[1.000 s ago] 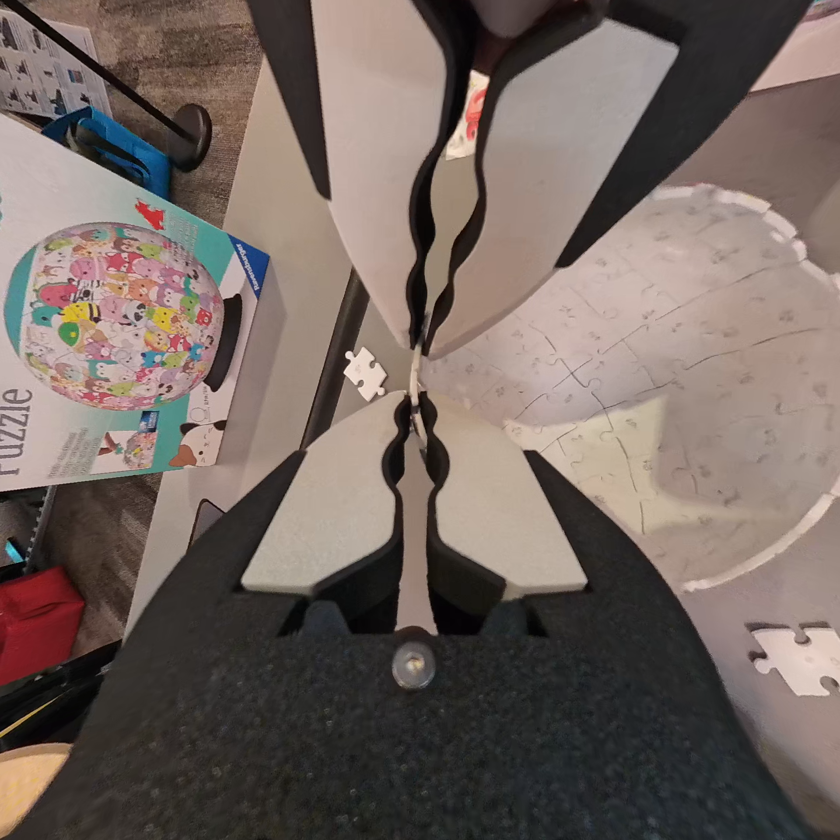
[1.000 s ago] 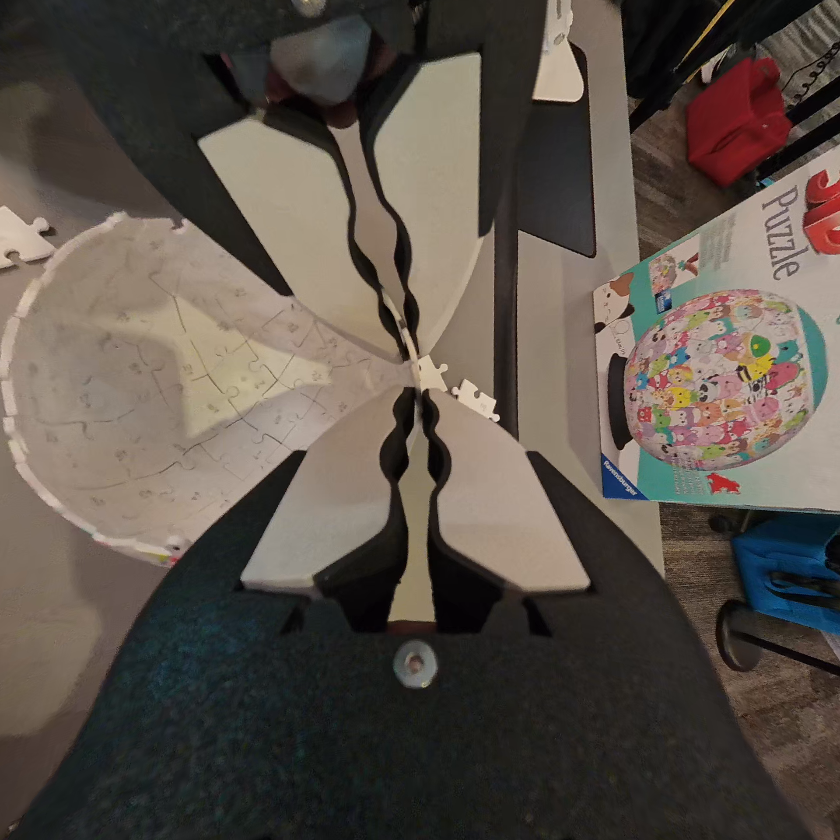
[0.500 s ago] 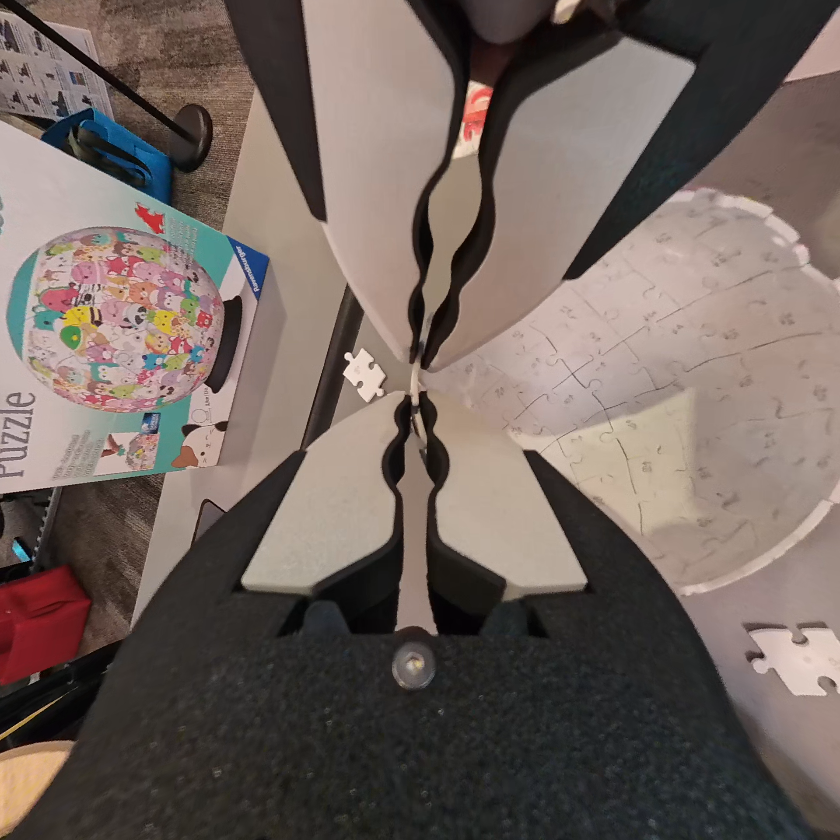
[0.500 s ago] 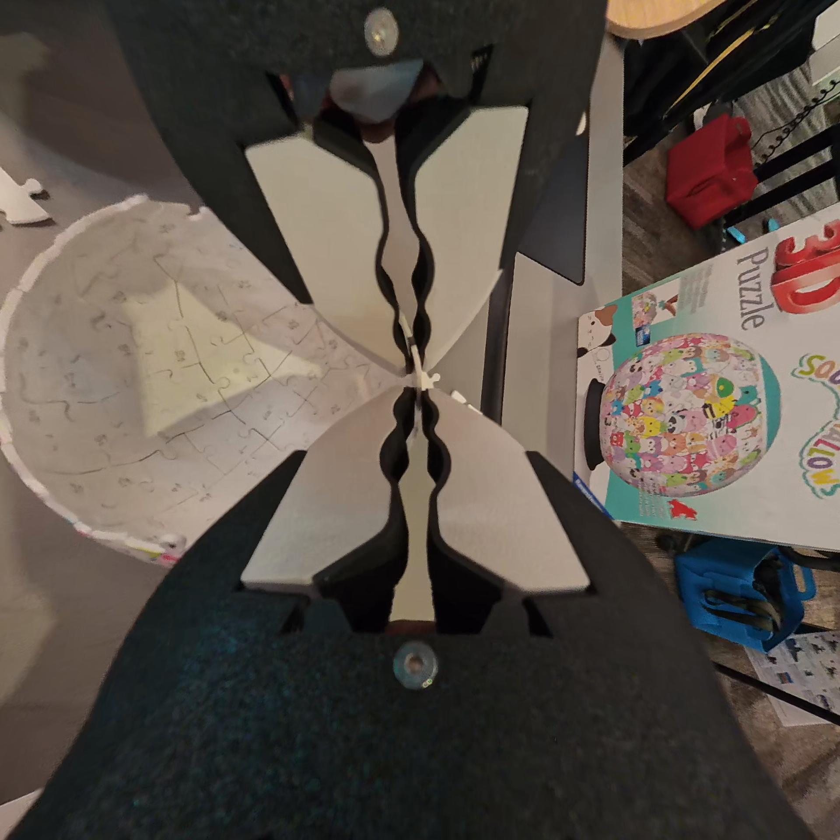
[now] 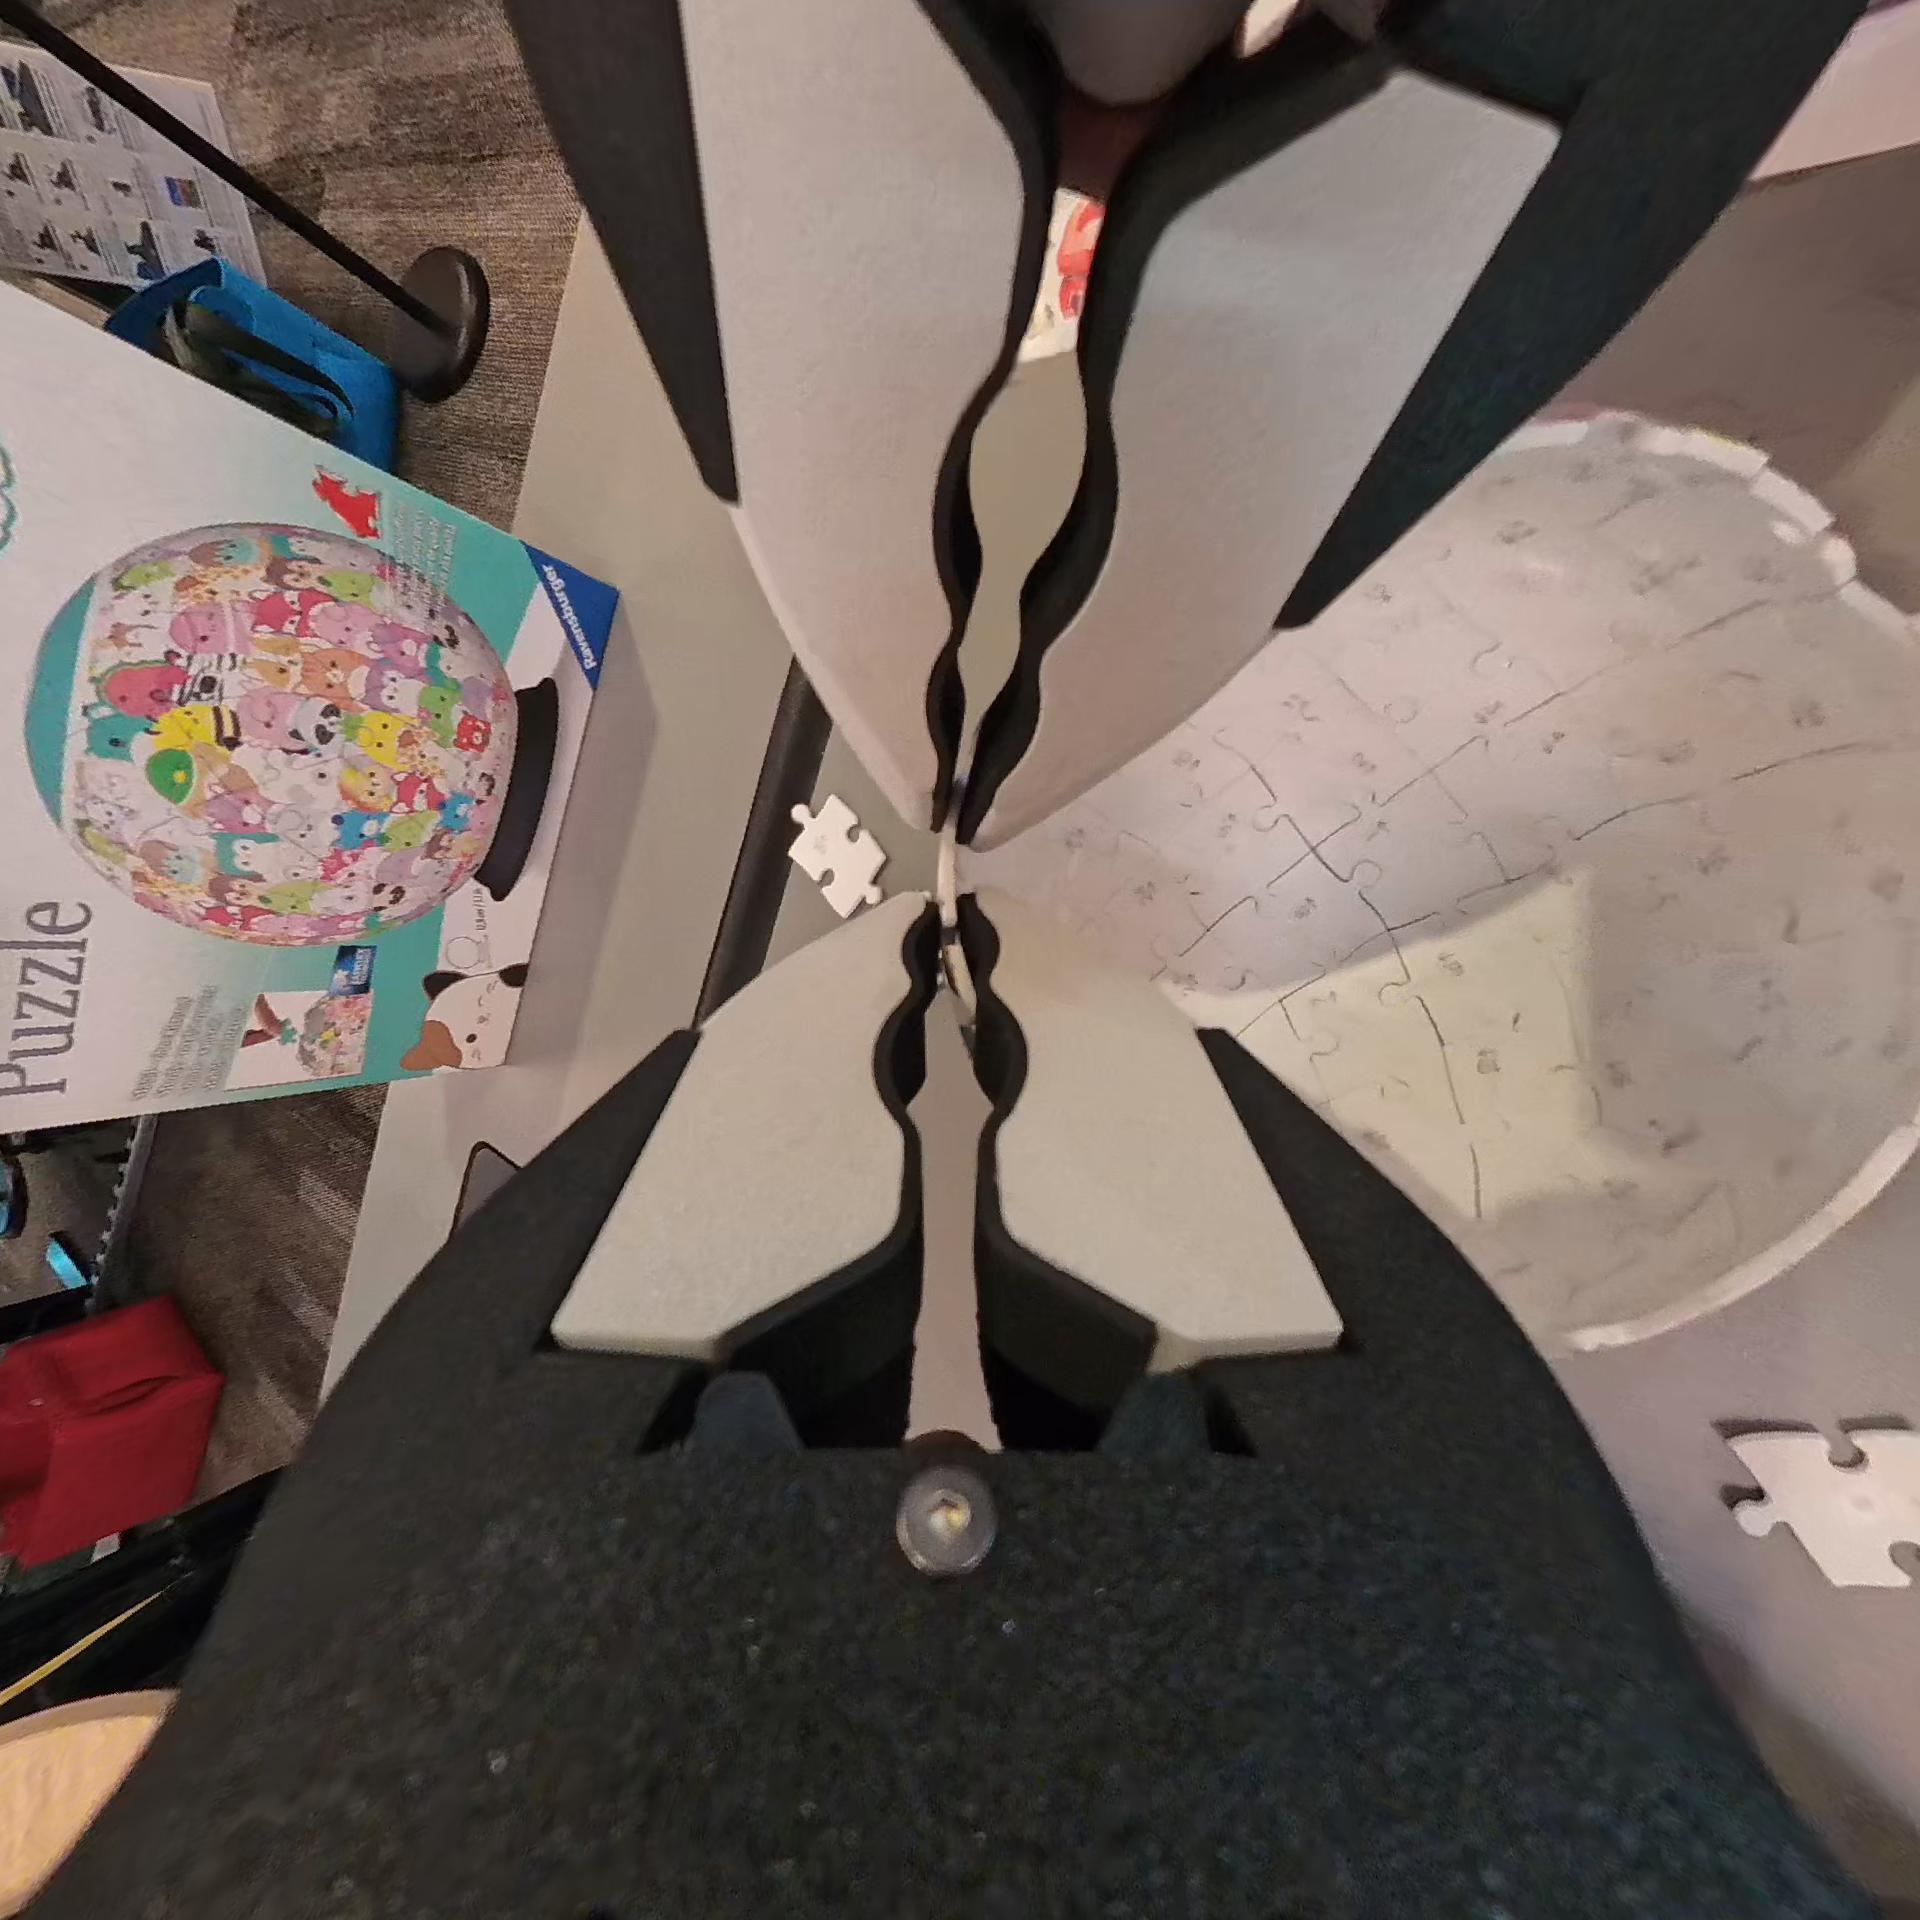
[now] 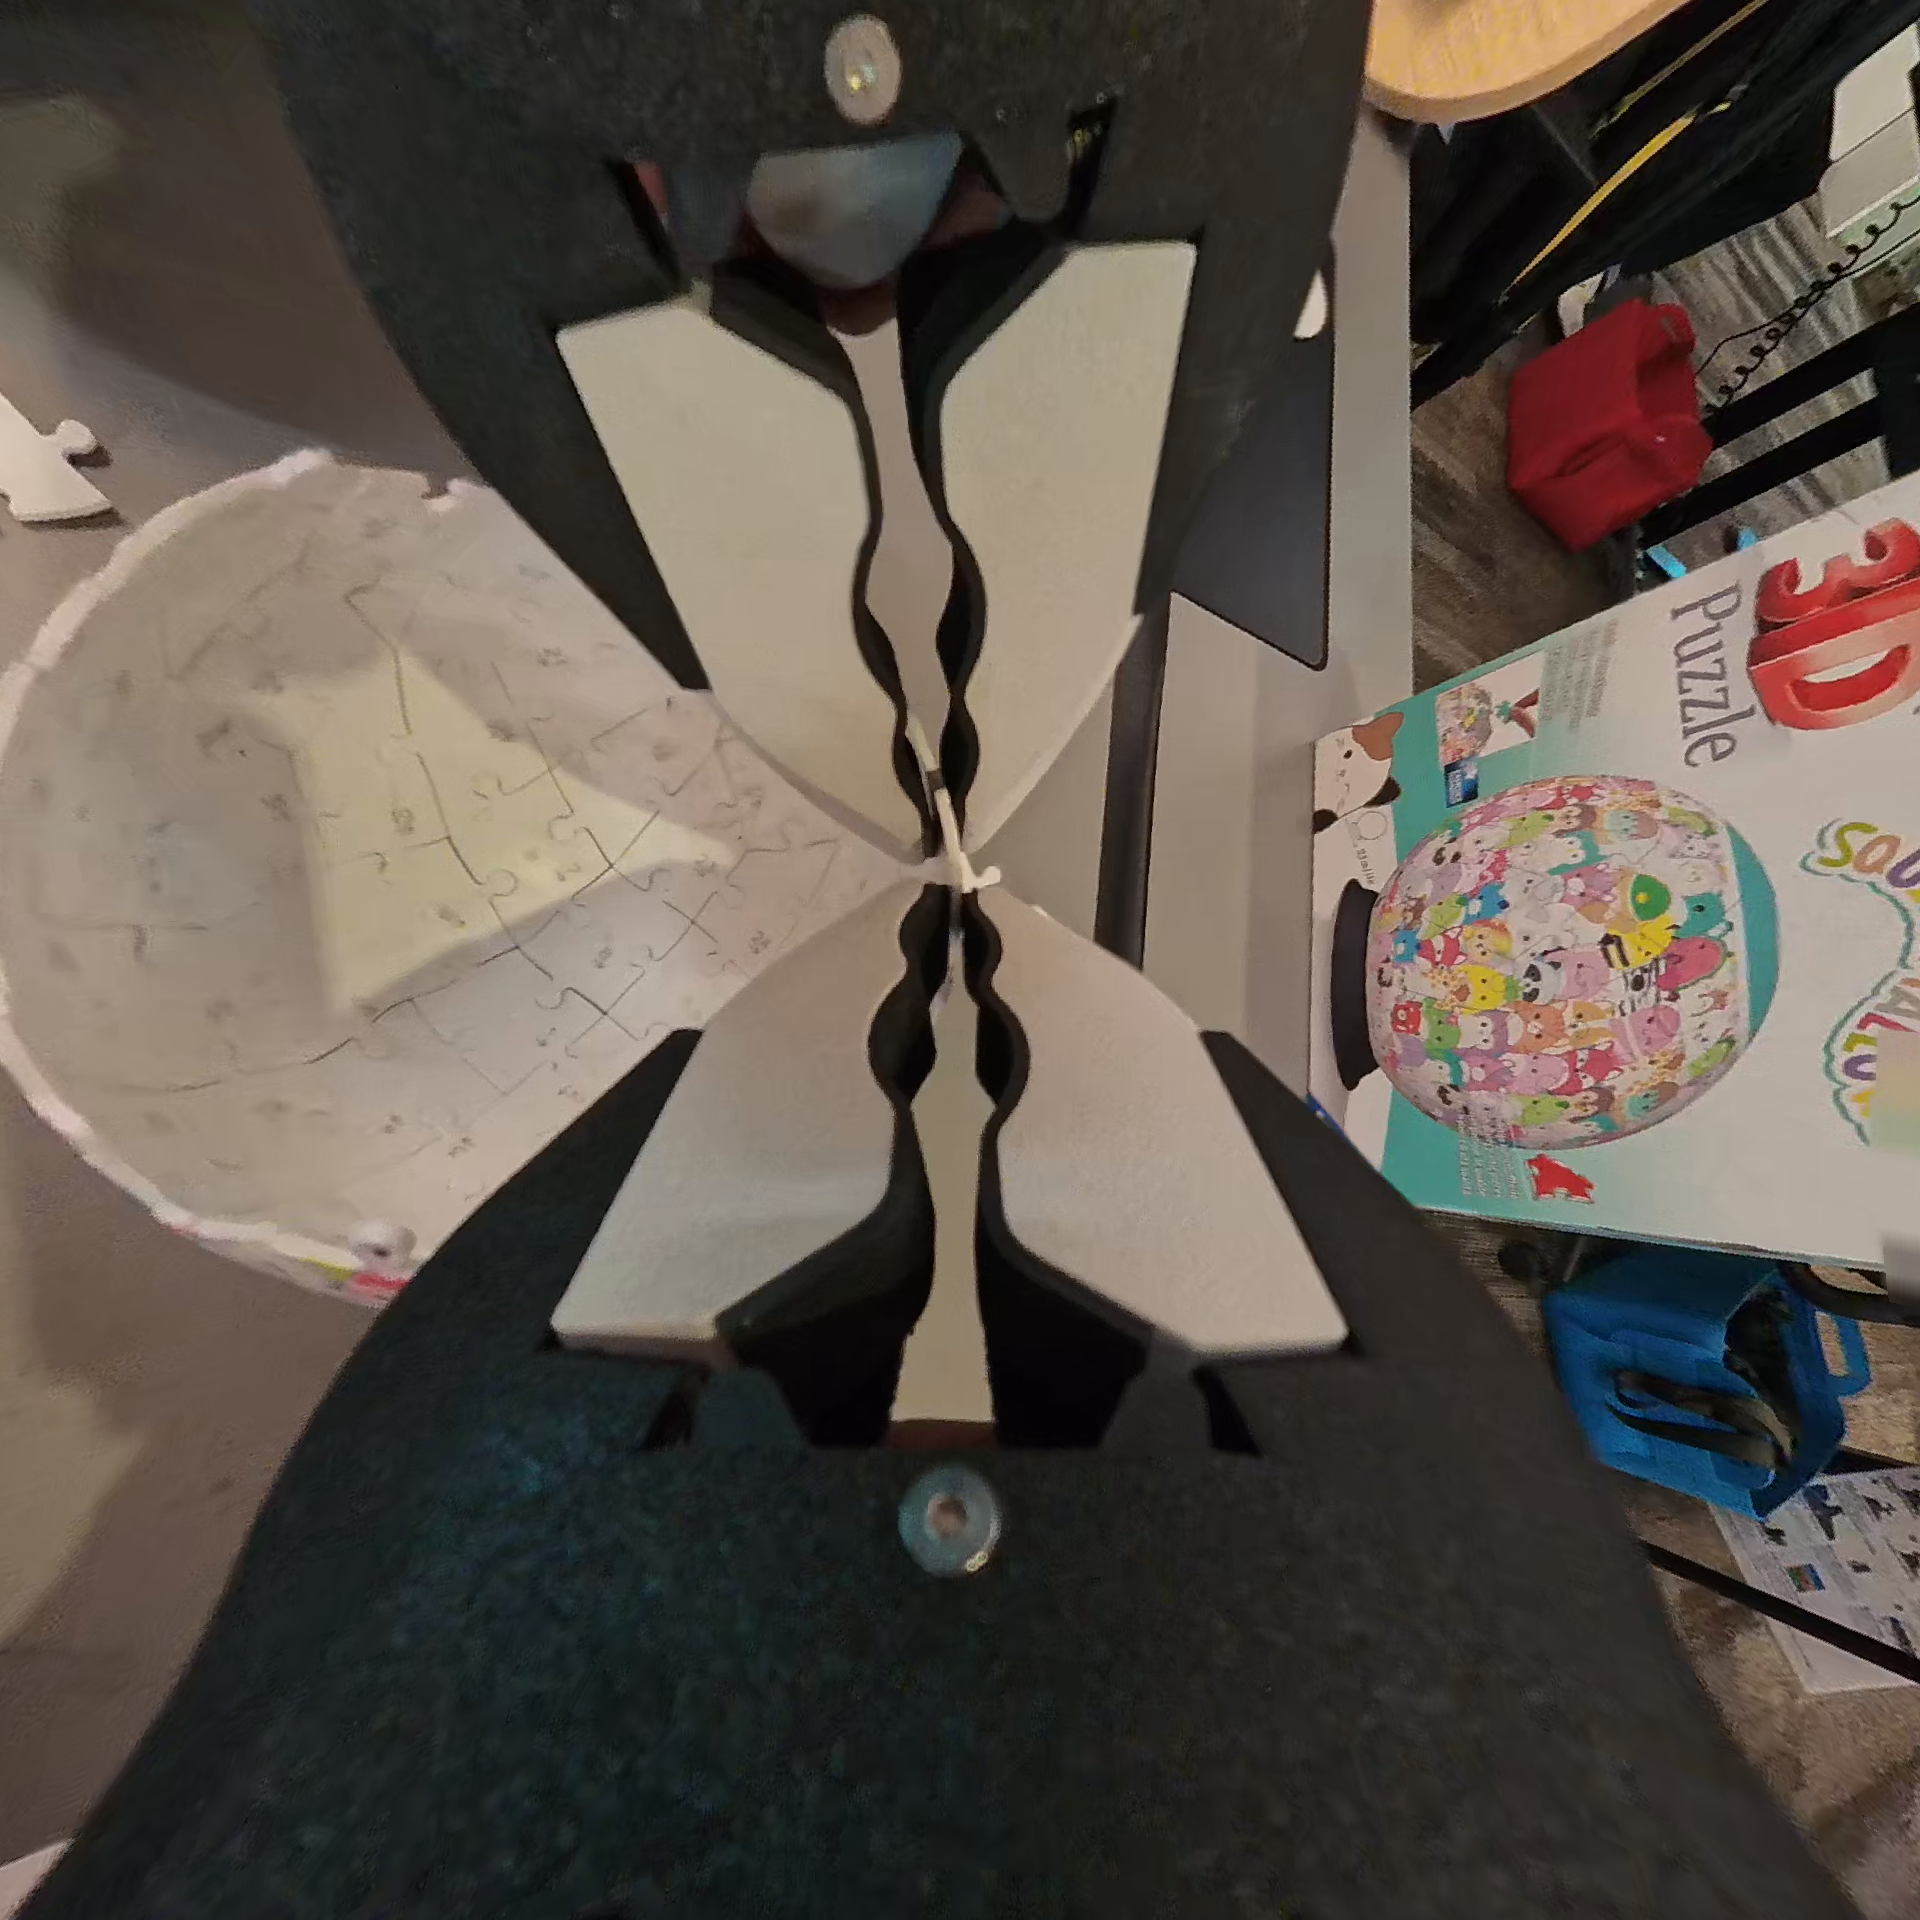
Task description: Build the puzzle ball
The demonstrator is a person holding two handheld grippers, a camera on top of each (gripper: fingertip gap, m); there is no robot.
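The half-built puzzle ball [image 5: 1558, 883] is a white open shell lying on the grey table; it also shows in the right wrist view [image 6: 312, 831]. My left gripper [image 5: 948, 920] and my right gripper [image 6: 951, 909] meet tip to tip at the shell's rim. Each is shut on a thin white puzzle piece seen edge-on: the left's piece [image 5: 951, 961], the right's piece [image 6: 964, 876] with a tab poking out. The right gripper [image 5: 951, 816] comes in from the top of the left wrist view. I cannot tell whether the pieces are joined to each other or to the shell.
A loose white piece [image 5: 836, 854] lies by the dark table seam [image 5: 758, 862], another [image 5: 1829, 1501] near the shell. The puzzle box [image 5: 260, 727] [image 6: 1610, 987] lies past the table edge. A red object [image 6: 1600, 416] and a blue one [image 6: 1704, 1382] are on the floor. Less than 4 cm separates the two grippers' tips.
Both grippers stay shut, tips together. The right wrist view has shifted so more of the left gripper's body shows, and the loose table piece is now hidden behind the tips there.
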